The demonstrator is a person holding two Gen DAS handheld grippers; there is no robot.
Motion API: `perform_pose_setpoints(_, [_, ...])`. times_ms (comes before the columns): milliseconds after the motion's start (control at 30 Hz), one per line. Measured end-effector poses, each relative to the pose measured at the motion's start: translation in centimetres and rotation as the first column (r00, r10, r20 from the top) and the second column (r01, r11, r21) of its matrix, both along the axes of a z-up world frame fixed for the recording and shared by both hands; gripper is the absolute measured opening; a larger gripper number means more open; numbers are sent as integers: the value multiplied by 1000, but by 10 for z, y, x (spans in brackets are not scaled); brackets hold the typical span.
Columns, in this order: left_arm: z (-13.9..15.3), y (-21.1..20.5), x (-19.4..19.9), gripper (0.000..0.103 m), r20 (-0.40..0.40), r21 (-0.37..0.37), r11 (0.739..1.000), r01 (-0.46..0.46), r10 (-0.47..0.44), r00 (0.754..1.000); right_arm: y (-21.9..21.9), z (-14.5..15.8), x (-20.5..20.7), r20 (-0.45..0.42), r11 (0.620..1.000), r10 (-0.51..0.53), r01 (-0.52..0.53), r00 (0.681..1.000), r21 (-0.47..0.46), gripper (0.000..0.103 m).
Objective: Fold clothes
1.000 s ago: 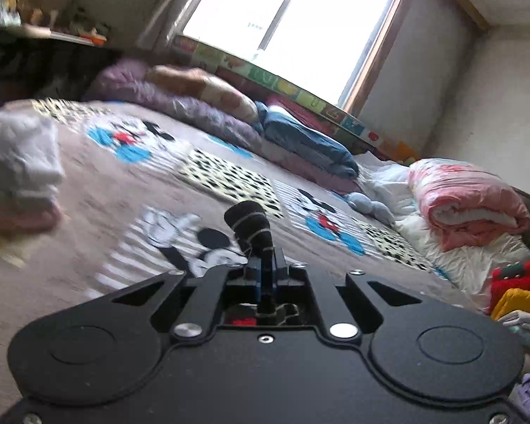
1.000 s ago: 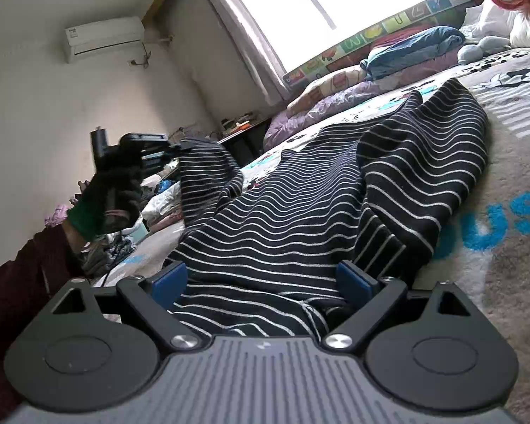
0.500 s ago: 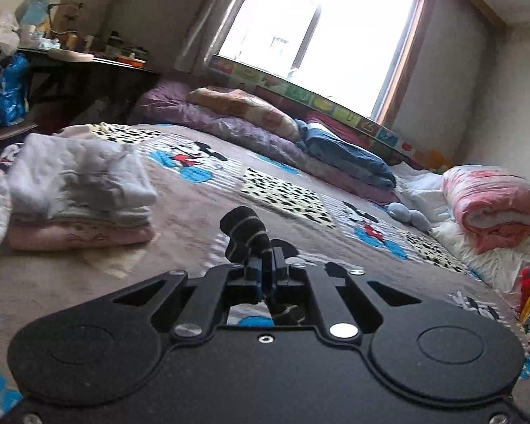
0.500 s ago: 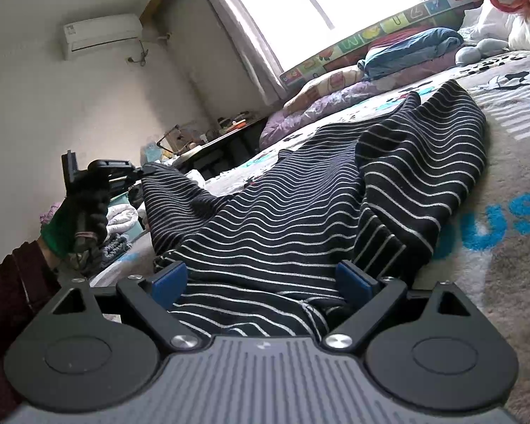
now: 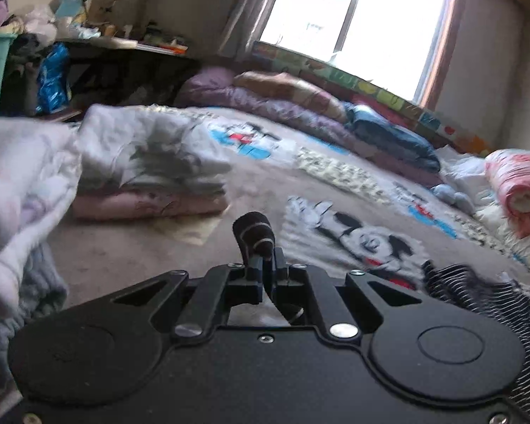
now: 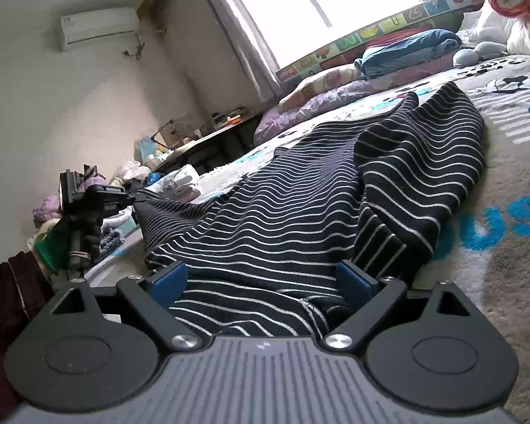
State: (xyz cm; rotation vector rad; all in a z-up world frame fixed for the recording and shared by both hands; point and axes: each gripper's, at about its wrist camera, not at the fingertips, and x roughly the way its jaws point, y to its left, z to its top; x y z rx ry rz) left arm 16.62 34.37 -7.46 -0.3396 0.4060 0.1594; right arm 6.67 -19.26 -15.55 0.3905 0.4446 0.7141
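Note:
A black garment with thin white stripes (image 6: 321, 190) lies spread along the bed. My right gripper (image 6: 261, 279) rests low at its near edge and is open. Its blue pads (image 6: 169, 279) stand on either side of the fabric without pinching it. At the far left of the right wrist view, a gloved hand (image 6: 74, 233) holds my left gripper (image 6: 130, 196), which is shut on a corner of the striped garment and holds that corner just above the bed. In the left wrist view, my left gripper (image 5: 268, 272) pinches a rolled bit of the striped fabric (image 5: 254, 233). More of the garment (image 5: 477, 293) lies to the right.
A folded pile of white and pink clothes (image 5: 152, 176) sits on the cartoon-print blanket (image 5: 364, 240), with loose white cloth (image 5: 21, 183) at the near left. Rolled bedding (image 5: 300, 106) lines the window side, with a pink quilt (image 5: 519, 183) at the right. A cluttered desk (image 5: 123, 56) stands behind the pile.
The left gripper has dropped lower and moved outward with the garment corner, so the raised flap now lies flatter. Its view has swung toward the folded pile. The right gripper has not moved.

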Motion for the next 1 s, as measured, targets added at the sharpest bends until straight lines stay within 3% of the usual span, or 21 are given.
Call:
perform_pose_setpoints(333, [-25,-6,18,3,-141,87,994,-68,80,987,10,6,-5,14,995,-5,6,1000,-100,91])
perform_pose_setpoints(467, [-32,-15,27,9,-207,168,983,-80,115,972,16,10,-6,17,989,1,2,1000,-148,94])
perform_pose_setpoints(567, [-34,-22,31,32,-232,236,967,-99,155,960,21,13,-9,8,983,-1,3,1000,-184,97])
perform_pose_setpoints(633, [-34,-24,31,58,-237,254,961,-110,172,956,23,15,-11,-3,982,-9,8,1000,-190,100])
perform_pose_setpoints(900, [-18,-53,16,68,-222,284,953,-107,174,959,18,20,-11,-107,992,-57,44,993,-117,103])
perform_pose_setpoints(1000, [-5,-79,9,77,-190,235,969,-78,125,974,8,19,-8,-157,998,-50,43,986,-50,103])
